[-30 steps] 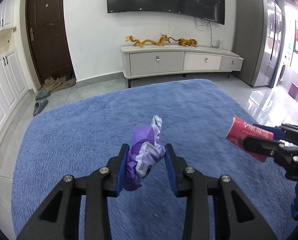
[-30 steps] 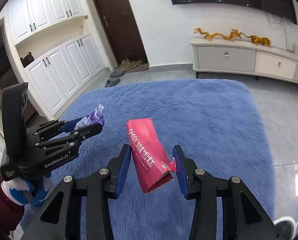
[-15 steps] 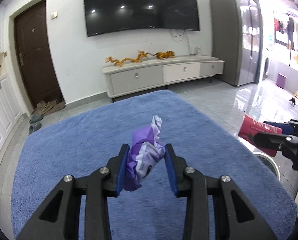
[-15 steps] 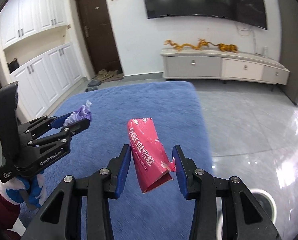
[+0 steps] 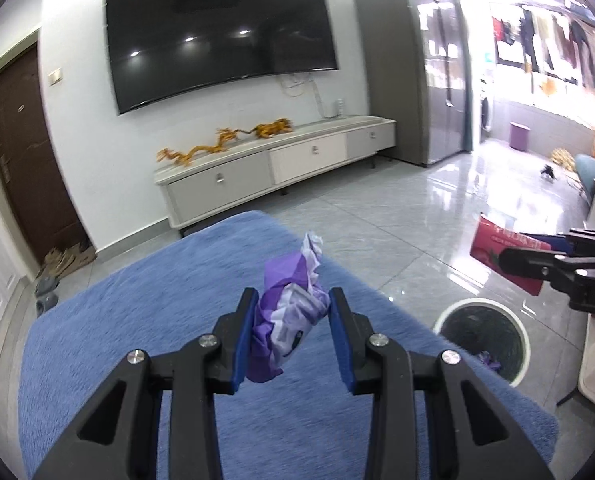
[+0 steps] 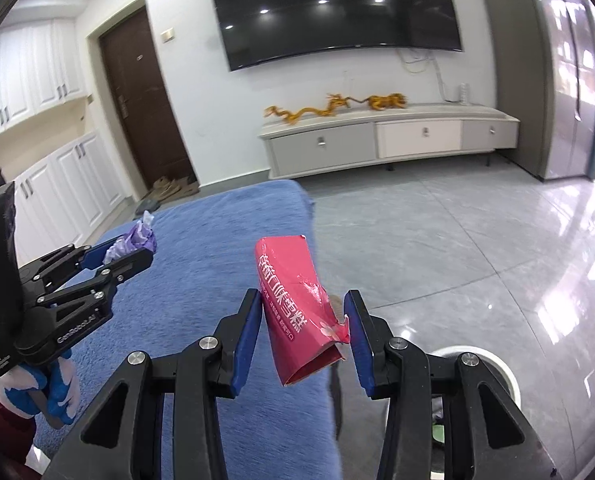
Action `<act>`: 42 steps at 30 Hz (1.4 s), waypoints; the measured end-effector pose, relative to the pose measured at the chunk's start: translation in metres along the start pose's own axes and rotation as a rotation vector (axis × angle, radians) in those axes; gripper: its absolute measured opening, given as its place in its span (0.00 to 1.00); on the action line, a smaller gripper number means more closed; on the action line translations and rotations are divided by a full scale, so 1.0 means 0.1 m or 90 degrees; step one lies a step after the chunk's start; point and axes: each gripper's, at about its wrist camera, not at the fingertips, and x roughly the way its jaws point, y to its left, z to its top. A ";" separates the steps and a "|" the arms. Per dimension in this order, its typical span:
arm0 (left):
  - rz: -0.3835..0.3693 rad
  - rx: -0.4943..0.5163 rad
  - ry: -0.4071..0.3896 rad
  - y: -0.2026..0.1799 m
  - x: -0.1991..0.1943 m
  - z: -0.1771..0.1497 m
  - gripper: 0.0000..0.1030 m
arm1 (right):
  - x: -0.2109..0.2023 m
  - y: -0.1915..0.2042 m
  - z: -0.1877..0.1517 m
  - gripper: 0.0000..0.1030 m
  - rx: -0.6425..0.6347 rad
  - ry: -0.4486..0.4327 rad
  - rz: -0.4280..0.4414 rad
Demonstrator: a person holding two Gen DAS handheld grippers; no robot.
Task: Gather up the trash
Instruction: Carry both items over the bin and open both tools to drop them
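The left gripper (image 5: 291, 322) had its fingers (image 5: 244, 336) clamped on a crumpled purple wrapper (image 5: 291, 312), held above a blue rug (image 5: 177, 320). The right gripper (image 6: 303, 330) gripped a red carton (image 6: 297, 308), tilted, its lower end pinched between the blue pads. A white-rimmed trash bin (image 5: 483, 342) stood on the grey tiled floor (image 5: 417, 220) just beside the rug's corner, purple scraps already inside. A gloved hand (image 6: 57, 392) held the left tool.
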 end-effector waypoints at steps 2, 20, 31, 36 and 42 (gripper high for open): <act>-0.020 0.020 0.003 -0.19 0.05 0.06 0.33 | -0.04 -0.16 -0.03 0.41 0.015 -0.003 -0.013; -0.166 0.192 0.094 -1.90 0.84 0.30 0.33 | 0.05 -1.78 -0.73 0.41 0.234 0.034 -0.105; -0.243 0.148 0.204 -2.27 1.44 0.28 0.35 | 0.49 -2.29 -1.13 0.43 0.321 0.098 -0.134; -0.279 0.114 0.229 -2.31 1.58 0.27 0.44 | 0.57 -2.36 -1.28 0.45 0.336 0.119 -0.141; -0.307 0.096 0.235 -2.34 1.59 0.29 0.58 | 0.55 -2.45 -1.33 0.58 0.354 0.121 -0.175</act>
